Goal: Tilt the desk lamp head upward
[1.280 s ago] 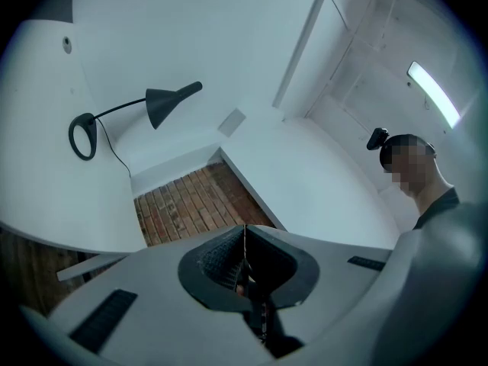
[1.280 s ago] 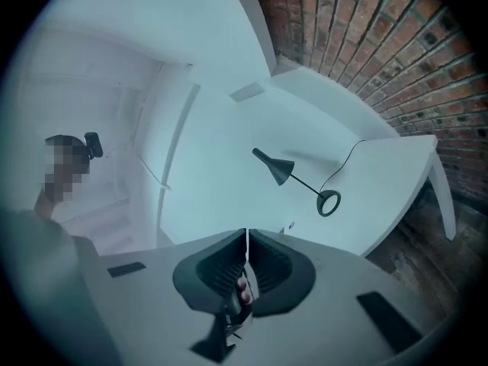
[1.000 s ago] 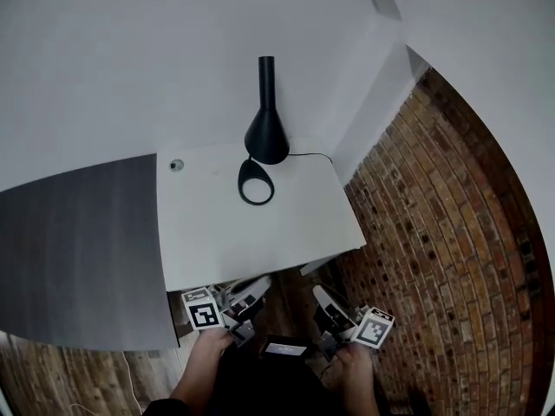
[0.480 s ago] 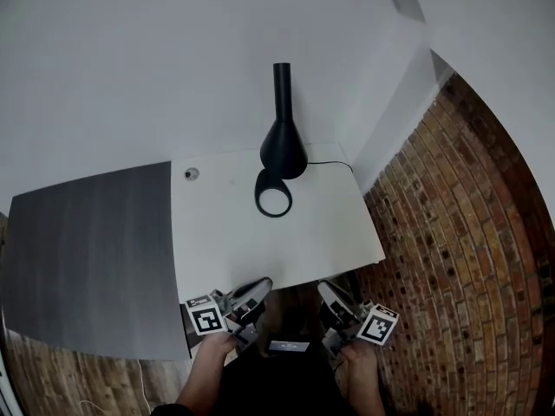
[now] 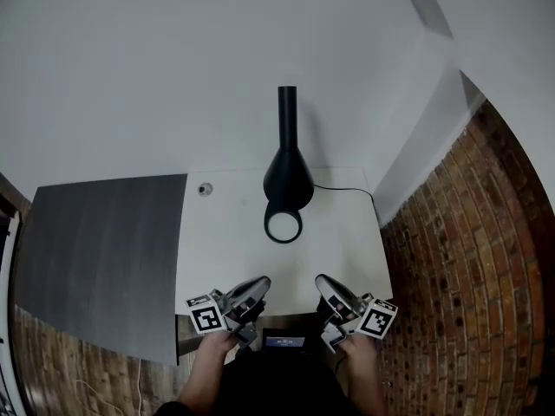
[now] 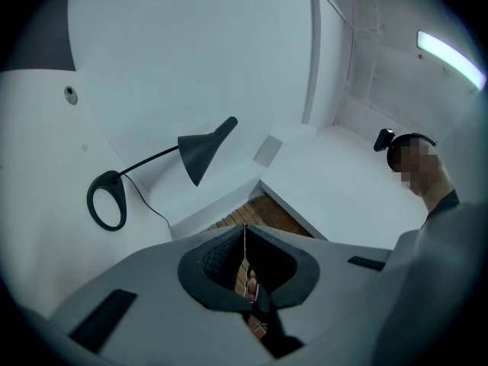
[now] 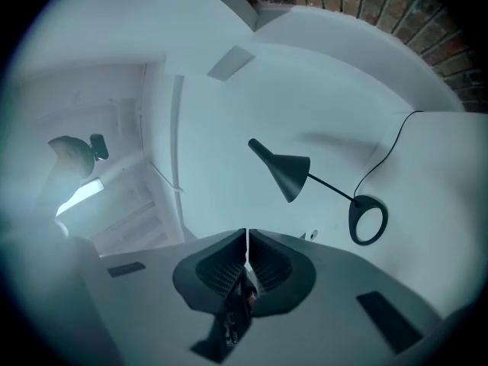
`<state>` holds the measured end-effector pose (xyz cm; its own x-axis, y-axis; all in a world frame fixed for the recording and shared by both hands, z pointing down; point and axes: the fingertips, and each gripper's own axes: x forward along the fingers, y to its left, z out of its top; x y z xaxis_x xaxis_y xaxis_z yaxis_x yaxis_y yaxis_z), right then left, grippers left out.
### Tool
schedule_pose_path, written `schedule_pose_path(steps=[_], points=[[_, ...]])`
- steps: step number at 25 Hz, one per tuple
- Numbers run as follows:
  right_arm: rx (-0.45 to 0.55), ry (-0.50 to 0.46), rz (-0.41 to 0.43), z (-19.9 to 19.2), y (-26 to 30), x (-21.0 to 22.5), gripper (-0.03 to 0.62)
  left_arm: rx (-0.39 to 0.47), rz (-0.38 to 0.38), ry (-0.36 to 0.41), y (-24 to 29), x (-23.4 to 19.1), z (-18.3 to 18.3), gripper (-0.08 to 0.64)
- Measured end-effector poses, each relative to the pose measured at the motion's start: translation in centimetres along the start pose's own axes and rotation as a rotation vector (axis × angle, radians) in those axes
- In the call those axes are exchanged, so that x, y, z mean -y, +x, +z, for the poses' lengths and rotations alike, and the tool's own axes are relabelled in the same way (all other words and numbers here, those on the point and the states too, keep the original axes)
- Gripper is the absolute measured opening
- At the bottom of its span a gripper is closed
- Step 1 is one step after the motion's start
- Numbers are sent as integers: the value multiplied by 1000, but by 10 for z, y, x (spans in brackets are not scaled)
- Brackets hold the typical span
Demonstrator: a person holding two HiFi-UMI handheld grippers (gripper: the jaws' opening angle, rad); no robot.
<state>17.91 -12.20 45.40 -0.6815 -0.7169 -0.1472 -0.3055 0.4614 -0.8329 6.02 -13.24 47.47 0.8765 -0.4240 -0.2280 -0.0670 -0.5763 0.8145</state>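
Black lamp stands at 12 o'clock on my desk; left gripper and right gripper sit at 6, well short. Left gripper view: jaws together, empty, lamp at 10. Right gripper view: same, lamp at 3. I judge closed tips suit nudging its head up.

Open desk surface runs from the near edge to the lamp, mid-back near the wall; its cord trails right; brick wall bounds the right, dark panel the left
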Motion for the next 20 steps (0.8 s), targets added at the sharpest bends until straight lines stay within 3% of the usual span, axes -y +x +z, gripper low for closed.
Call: schedule_pose_path(steps=[8,13,20], points=[[-96,57,79,21,2,25,14,77,104,26,15,-5,0,17],[-140,106,123,16,9,38,14,69,174,39,10,-6,-7,17],[-133,131,127,19,12,44,14,63,197,29,17,-15,-6,17]])
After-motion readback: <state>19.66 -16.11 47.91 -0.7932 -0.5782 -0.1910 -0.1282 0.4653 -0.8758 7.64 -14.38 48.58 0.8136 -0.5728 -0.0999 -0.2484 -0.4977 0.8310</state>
